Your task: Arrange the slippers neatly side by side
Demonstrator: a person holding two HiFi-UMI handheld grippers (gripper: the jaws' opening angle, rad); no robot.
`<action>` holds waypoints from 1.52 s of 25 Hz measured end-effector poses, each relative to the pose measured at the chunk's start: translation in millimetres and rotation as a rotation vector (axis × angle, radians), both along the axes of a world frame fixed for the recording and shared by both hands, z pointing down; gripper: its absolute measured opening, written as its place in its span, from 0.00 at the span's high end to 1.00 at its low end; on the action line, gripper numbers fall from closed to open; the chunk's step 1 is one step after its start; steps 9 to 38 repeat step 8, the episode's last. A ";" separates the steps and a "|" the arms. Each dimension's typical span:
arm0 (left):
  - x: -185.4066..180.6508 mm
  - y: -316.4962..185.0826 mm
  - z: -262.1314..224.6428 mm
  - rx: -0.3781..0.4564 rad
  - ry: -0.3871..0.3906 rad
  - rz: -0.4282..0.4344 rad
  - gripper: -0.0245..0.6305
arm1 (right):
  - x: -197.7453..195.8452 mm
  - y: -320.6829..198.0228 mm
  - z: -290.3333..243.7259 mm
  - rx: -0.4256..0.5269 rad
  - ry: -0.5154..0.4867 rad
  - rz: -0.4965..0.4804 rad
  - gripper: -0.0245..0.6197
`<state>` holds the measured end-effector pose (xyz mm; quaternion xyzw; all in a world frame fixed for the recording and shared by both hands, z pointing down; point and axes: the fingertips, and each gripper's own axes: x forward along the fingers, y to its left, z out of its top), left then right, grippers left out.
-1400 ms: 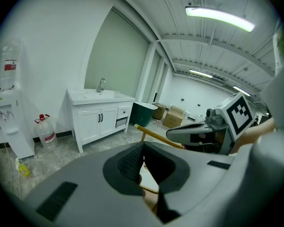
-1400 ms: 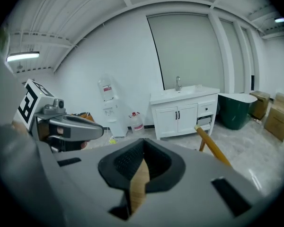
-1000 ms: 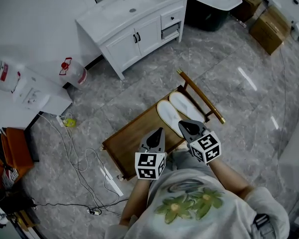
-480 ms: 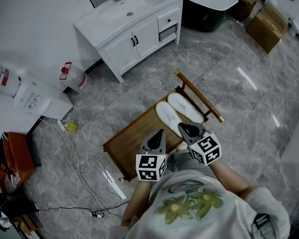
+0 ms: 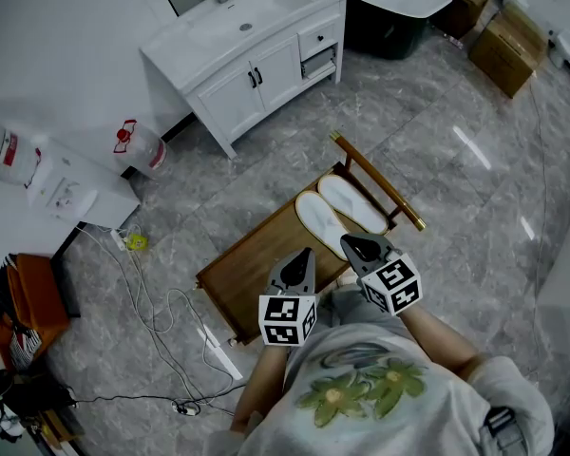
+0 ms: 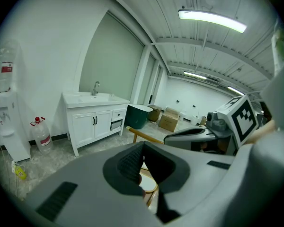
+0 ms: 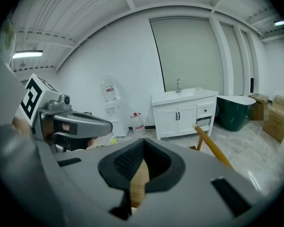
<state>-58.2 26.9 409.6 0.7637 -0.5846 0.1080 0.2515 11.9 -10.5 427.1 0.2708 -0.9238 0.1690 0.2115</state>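
Slippers [image 5: 340, 215] (side by side) on wooden rack [image 5: 256, 255].

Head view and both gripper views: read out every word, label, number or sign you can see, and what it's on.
No text is readable in any view.
Red label on the water jug: print too small to read.
Red label on the dispenser bottle: blurred, unreadable.
Square markers on the left gripper and right gripper: black-and-white patterns, no letters or numbers.

Glossy grey stone-look floor [image 5: 456, 141], smooth brown wooden bench [image 5: 256, 255], white slippers [image 5: 353, 202] of seemingly matt cloth.
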 end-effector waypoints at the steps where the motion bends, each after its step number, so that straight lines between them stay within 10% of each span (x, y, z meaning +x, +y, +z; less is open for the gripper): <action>1: 0.5 0.0 0.1 0.000 -0.001 0.000 0.94 | 1.1 -0.4 0.6 -0.003 0.000 0.002 0.95; 38: 3.5 1.9 2.1 -0.002 -0.007 0.004 0.94 | 8.8 0.8 5.6 -0.012 0.008 0.006 0.95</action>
